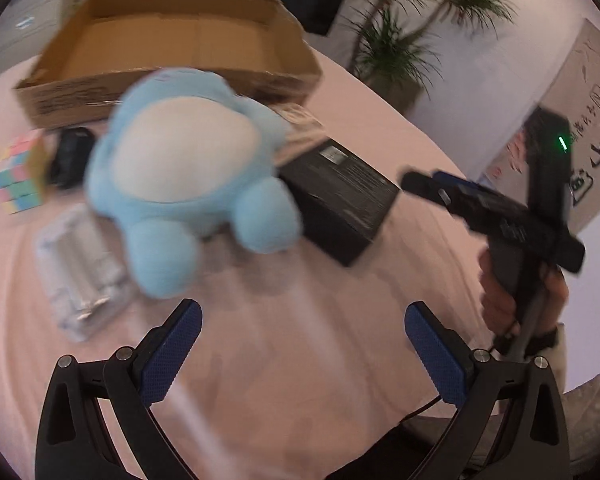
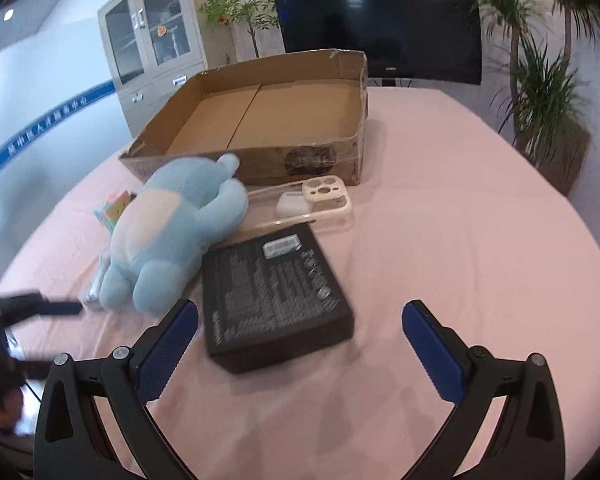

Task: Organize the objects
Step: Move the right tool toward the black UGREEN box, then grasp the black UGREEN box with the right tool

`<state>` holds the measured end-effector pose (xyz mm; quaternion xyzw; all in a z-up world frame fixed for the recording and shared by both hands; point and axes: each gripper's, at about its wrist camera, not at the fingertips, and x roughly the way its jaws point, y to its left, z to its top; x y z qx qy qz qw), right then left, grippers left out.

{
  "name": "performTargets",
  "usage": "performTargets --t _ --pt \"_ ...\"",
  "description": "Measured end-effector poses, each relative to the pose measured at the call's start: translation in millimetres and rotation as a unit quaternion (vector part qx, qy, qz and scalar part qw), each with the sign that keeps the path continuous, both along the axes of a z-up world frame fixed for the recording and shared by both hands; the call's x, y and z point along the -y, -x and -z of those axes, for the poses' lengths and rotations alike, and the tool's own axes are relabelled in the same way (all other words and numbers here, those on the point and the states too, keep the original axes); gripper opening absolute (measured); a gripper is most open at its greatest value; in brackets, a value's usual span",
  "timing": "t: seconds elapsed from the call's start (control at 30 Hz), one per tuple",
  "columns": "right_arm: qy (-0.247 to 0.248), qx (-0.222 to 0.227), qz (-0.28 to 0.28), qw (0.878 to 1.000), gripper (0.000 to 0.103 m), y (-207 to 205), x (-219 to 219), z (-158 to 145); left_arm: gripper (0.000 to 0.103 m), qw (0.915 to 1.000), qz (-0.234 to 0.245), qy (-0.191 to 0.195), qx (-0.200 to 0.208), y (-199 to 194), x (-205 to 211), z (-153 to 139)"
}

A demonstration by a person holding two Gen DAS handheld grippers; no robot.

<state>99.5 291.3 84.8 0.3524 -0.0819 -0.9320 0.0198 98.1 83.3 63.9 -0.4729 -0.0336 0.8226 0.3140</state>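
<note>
Your left view is smeared with blur, so the clear plastic pack (image 1: 82,276) beside the blue plush toy (image 1: 188,196) is hard to read, and the dark object (image 1: 70,156) by the pastel cube (image 1: 18,176) can't be identified. The plush lies belly-up on the pink tablecloth (image 2: 460,240), touching the black box (image 2: 276,296), whose white print is too small to read. Behind it, a clear phone case (image 2: 324,200) sits just before the empty cardboard tray (image 2: 260,120). A dark screen (image 2: 380,20), grey cabinet (image 2: 152,52) and potted palms (image 2: 548,80) line the room; a calligraphy scroll (image 1: 580,120) hangs on the wall. Your left gripper (image 1: 300,344) and right gripper (image 2: 300,340) both gape wide, holding nothing.
</note>
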Motion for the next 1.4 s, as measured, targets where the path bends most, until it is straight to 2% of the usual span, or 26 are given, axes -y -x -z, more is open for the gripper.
performTargets --t 0.07,0.17,0.2,0.23,0.27,0.33,0.37,0.5,0.57,0.7,0.87,0.93,1.03,1.13,1.4 --pt "0.038 0.011 0.019 0.999 0.102 18.0 -16.6 7.6 0.1 0.9998 0.016 0.001 0.012 5.0 -19.5 2.2" --pt "0.081 0.033 0.012 0.996 0.102 39.8 -21.9 25.3 0.1 0.9991 0.032 0.006 0.026 13.7 -37.2 6.2" --pt "0.096 0.048 -0.005 0.994 0.099 44.2 -19.2 31.1 0.1 0.9989 0.036 0.009 0.03 15.9 -40.1 7.6" --pt "0.127 0.063 -0.048 0.989 0.097 46.0 -12.5 36.8 0.1 0.9986 0.039 0.008 0.034 18.2 -41.2 8.4" --pt "0.136 0.065 -0.074 0.986 0.095 43.7 -7.2 36.8 0.1 0.9984 0.04 0.006 0.038 21.4 -38.5 10.1" --pt "0.149 0.044 -0.124 0.98 0.095 29.0 2.4 33.4 0.1 0.9978 0.044 -0.006 0.05 26.9 -34.8 11.9" --pt "0.151 0.038 -0.13 0.979 0.095 24.0 2.6 32.9 0.1 0.9975 0.044 -0.012 0.054 29.0 -32.4 12.4" --pt "0.17 0.044 -0.095 0.98 0.095 14.7 -12.0 40.2 0.098 0.9964 0.052 -0.023 0.062 33.1 -29.3 14.7" --pt "0.182 0.054 -0.083 0.978 0.095 14.3 -17.9 43.6 0.098 0.9968 0.062 -0.004 0.049 29.7 -35.9 14.5" --pt "0.168 0.064 -0.079 0.981 0.095 19.0 -10.1 38.7 0.097 0.9966 0.071 0.042 0.004 17.0 -46.8 15.8" --pt "0.15 0.07 -0.09 0.982 0.096 26.0 7.6 35.5 0.09 0.9949 0.067 0.07 -0.03 15.9 -52.8 21.6" --pt "0.134 0.081 -0.087 0.984 0.096 30.0 12.8 38.5 0.082 0.9917 0.062 0.101 -0.05 14.9 -58.4 26.2" --pt "0.109 0.107 -0.086 0.985 0.099 37.6 21.0 41.8 0.082 0.9865 0.07 0.121 -0.085 16.3 -72.1 34.4" --pt "0.082 0.122 -0.086 0.985 0.102 43.9 29.8 41.8 0.082 0.9833 0.066 0.123 -0.117 13.8 -73.7 35.1" --pt "0.062 0.152 -0.075 0.984 0.102 57.9 37.0 44.9 0.081 0.9862 0.053 0.093 -0.126 17.2 -61.1 34.9"
